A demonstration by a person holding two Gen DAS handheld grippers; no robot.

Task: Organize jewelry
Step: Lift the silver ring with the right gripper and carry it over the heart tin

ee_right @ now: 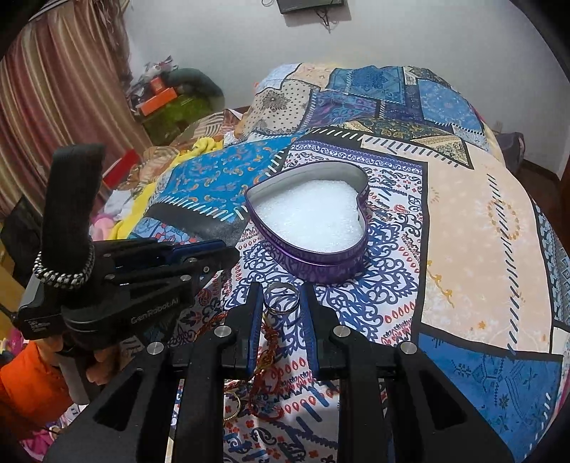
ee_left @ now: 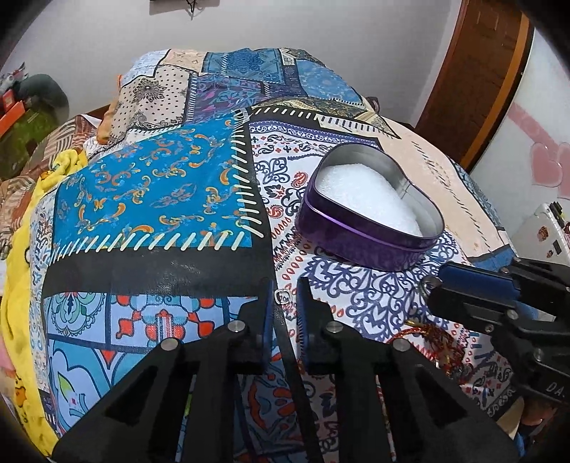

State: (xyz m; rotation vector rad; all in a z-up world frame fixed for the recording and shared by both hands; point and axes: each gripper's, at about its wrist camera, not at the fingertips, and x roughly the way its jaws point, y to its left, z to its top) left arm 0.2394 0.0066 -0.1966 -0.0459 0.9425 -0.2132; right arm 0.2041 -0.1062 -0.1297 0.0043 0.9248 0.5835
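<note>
- Bedroom scene: white wall (ee_right: 221, 32) behind, striped curtain (ee_right: 53, 89) to one side, clutter piled along the far edge of the bed.
- Patchwork bedspread (ee_right: 463, 220) in blues, creams and reds, serving as the work surface across both views.
- Heart-shaped purple tin (ee_right: 313, 260), lid off, resting near the middle of the bedspread; lined with white foam (ee_right: 310, 217) and showing no jewelry inside, so sorting looks barely begun.
- Right gripper (ee_right: 281, 288), angled down just short of the tin, clamped on a silver ring (ee_right: 278, 311) held upright between its fingers and clear of the cloth; seems ready for the short carry over the rim.
- Left gripper (ee_left: 284, 285), low over the bedspread and to the left of the tin, closed almost fully on a small silver piece (ee_left: 283, 295) at its tips; too small to name with confidence, perhaps a charm or tiny ring.
- Red braided cord (ee_right: 267, 342) trailing on the cloth under the right gripper, waiting its turn.
- Gold hoop (ee_right: 233, 402) lying beside the cord, also unsorted.
- Judged tally: nothing stored, two pieces in hand, at least two more left on the bed.
</note>
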